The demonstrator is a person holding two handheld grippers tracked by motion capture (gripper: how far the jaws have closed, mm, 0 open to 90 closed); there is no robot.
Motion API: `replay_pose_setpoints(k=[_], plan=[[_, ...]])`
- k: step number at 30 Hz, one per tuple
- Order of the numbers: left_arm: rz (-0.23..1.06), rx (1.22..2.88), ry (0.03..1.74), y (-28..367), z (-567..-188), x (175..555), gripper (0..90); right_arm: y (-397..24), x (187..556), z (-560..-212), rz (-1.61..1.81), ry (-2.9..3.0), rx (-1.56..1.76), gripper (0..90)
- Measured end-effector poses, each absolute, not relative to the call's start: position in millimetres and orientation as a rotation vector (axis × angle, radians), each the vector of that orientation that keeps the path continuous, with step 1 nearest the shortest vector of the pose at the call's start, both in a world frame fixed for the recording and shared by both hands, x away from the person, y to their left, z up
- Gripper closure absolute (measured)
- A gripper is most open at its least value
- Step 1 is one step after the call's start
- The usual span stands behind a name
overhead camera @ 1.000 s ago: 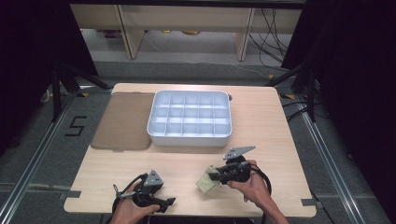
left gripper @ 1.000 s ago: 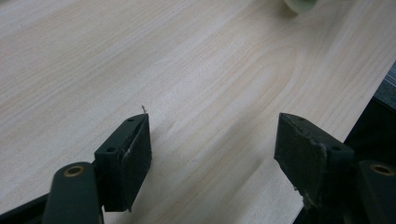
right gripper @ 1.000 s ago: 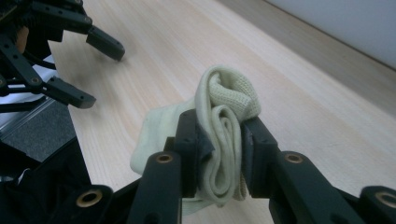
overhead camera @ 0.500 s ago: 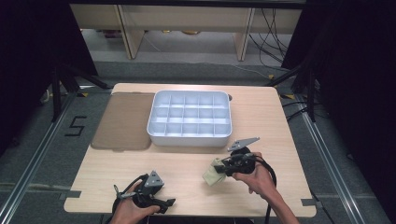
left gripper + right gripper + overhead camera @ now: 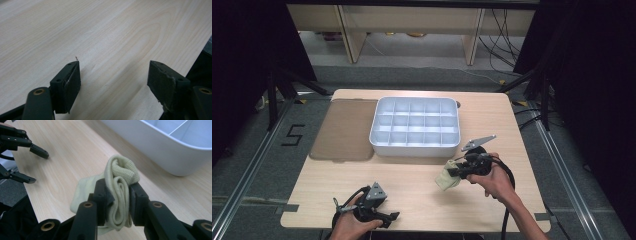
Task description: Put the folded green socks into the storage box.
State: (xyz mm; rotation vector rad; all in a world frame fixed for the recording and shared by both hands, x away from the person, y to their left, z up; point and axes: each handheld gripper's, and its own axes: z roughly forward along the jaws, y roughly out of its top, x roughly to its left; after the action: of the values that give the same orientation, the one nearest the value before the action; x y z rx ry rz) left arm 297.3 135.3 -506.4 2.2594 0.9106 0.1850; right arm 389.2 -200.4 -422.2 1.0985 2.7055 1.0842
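A rolled pale-yellow sock (image 5: 120, 185) is pinched between the jaws of my right gripper (image 5: 117, 200), which is shut on it and holds it above the table. In the high view the sock (image 5: 447, 177) hangs at the right gripper (image 5: 457, 170), just in front of the white compartment tray (image 5: 415, 145). My left gripper (image 5: 389, 217) rests near the table's front edge, jaws wide apart. Its own view shows the left gripper (image 5: 113, 75) open over bare wood, with nothing between its fingers.
The white tray's near wall (image 5: 160, 152) stands close behind the sock. A brown mat (image 5: 344, 130) lies left of the tray. The table's front edge (image 5: 412, 230) runs just below the left hand. The left gripper (image 5: 27, 160) appears far off in the right gripper view.
My right gripper has lifted with the sock and moved up the picture towards the tray. The left gripper has stayed where it was.
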Motion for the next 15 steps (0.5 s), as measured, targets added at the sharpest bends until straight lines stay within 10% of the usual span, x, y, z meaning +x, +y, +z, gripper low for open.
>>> replay_pose_setpoints(k=[15], plan=[[0.184,2.241,0.935,135.9,-505.8,297.2,26.2,-205.0,409.1,-396.3,1.005,2.660,1.141,71.8]])
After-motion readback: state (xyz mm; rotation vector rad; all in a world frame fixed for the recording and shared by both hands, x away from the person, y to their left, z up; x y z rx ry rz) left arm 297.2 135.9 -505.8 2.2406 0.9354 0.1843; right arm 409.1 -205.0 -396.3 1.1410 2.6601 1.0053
